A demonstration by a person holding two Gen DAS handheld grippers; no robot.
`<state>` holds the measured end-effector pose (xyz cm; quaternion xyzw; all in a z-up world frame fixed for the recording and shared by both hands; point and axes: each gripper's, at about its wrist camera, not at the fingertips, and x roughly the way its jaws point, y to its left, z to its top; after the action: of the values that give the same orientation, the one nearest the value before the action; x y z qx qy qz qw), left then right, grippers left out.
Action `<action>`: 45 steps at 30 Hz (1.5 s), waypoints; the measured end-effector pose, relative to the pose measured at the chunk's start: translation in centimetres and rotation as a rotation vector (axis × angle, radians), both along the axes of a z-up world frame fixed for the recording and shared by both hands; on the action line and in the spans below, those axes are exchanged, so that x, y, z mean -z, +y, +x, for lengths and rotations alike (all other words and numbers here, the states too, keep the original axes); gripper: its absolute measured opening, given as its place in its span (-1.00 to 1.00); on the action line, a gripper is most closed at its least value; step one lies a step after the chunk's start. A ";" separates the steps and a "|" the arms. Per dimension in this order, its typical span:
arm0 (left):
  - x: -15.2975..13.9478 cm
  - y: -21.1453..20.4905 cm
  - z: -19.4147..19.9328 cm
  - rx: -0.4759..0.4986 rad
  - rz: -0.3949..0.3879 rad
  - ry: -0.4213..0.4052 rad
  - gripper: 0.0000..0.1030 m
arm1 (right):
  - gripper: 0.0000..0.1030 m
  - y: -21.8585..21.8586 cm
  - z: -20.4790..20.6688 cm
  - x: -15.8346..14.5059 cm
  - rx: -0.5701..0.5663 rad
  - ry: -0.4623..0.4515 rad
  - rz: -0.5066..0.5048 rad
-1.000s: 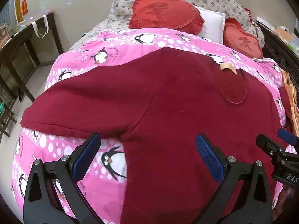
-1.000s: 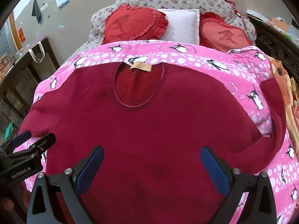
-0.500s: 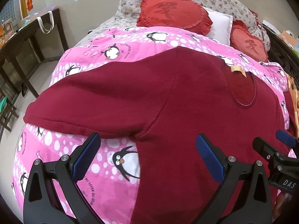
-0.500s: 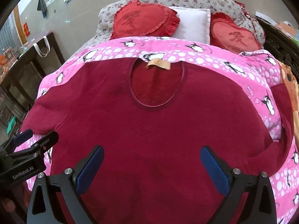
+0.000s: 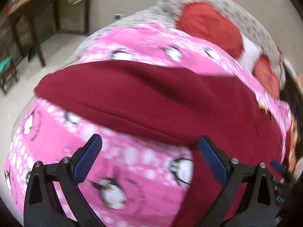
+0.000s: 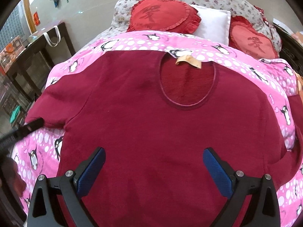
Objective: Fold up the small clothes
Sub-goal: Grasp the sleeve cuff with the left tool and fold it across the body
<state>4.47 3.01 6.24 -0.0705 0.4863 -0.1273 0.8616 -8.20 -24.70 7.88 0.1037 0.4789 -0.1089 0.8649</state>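
A dark red long-sleeved top (image 6: 151, 117) lies spread flat, front up, on a pink penguin blanket (image 6: 132, 43); its round neckline with a tan label (image 6: 188, 60) faces the pillows. My right gripper (image 6: 154, 167) is open and empty above the top's lower body. My left gripper (image 5: 149, 158) is open and empty over the blanket just below the left sleeve (image 5: 123, 94); the view is motion-blurred. The left gripper's tip also shows at the sleeve cuff in the right wrist view (image 6: 28, 127). The right sleeve (image 6: 295, 151) curls at the bed's right edge.
Red heart cushions (image 6: 162, 15), a white pillow (image 6: 214, 24) and a floral pillow sit at the bed's head. A dark wooden table (image 6: 34, 56) stands left of the bed, with floor between. An orange cloth (image 6: 299, 81) lies at the right edge.
My left gripper has swung left, from over the top's body to the left sleeve and blanket. My right gripper has shifted slightly left and closer to the top. Both stay open.
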 end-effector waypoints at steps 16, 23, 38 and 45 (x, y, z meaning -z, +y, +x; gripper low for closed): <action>3.8 18.7 8.5 -0.494 -0.210 0.134 0.70 | 0.98 1.4 1.1 1.3 -0.037 0.036 0.018; 5.7 19.4 11.3 -0.501 -0.218 0.164 0.65 | 0.98 1.9 1.7 2.2 -0.047 0.062 0.012; -2.5 12.5 8.9 -0.242 -0.240 -0.071 -0.83 | 0.98 1.0 1.1 1.8 -0.027 0.037 0.045; -7.7 -0.4 3.1 0.103 -0.299 -0.162 -0.83 | 0.98 -1.3 -0.4 0.6 0.039 -0.009 0.097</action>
<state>7.60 2.61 13.89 -0.1622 0.3937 -0.2475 0.8703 -8.57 -26.00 7.32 0.1553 0.4777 -0.1022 0.8586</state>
